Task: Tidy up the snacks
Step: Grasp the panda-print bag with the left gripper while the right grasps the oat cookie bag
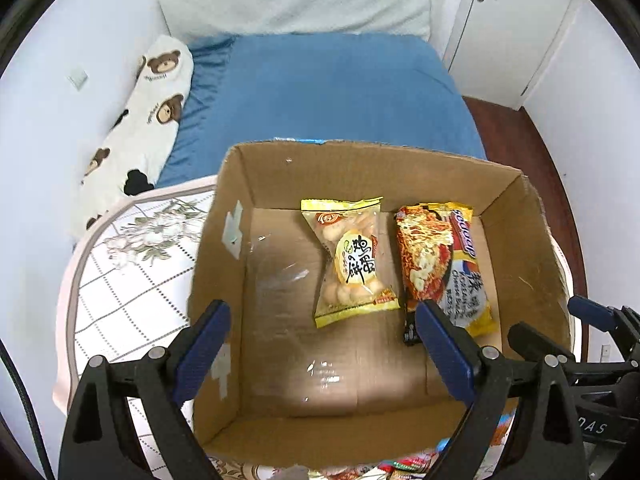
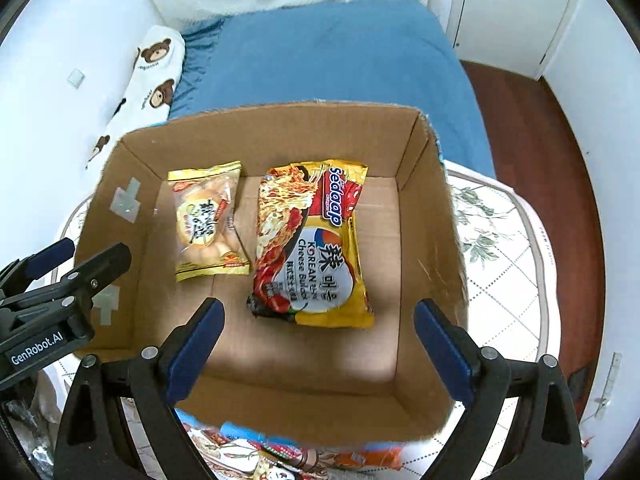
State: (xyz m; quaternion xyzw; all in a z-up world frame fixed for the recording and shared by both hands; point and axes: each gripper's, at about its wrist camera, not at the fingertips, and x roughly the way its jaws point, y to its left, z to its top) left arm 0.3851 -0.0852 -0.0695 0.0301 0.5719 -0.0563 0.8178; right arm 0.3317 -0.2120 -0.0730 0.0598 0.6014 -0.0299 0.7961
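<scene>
Cardboard box (image 1: pixel 224 264) sits open on a round surface (image 1: pixel 120 280) covered in a floral, grid-patterned cloth, at the foot of a bed (image 1: pixel 320 92) with a blue sheet. Two snacks lie flat on the box floor, side by side: a yellow biscuit packet (image 1: pixel 352 260) toward the left and a Sedaap Korean cheese noodle pack (image 1: pixel 444 264) just to its right, their edges close together. The left gripper (image 1: pixel 320 344) hovers above the near part of the box with its blue-padded jaws spread wide and nothing between them. The right gripper (image 2: pixel 316 344) hangs over the same box, jaws likewise wide apart and empty, the noodle pack lying just beyond its fingertips. Each gripper appears at the edge of the other's view. More wrapped snacks (image 2: pixel 288 456) show on the surface below the box's near wall. A bear-print pillow (image 1: pixel 148 108) rests along the bed's left side by the white wall.
</scene>
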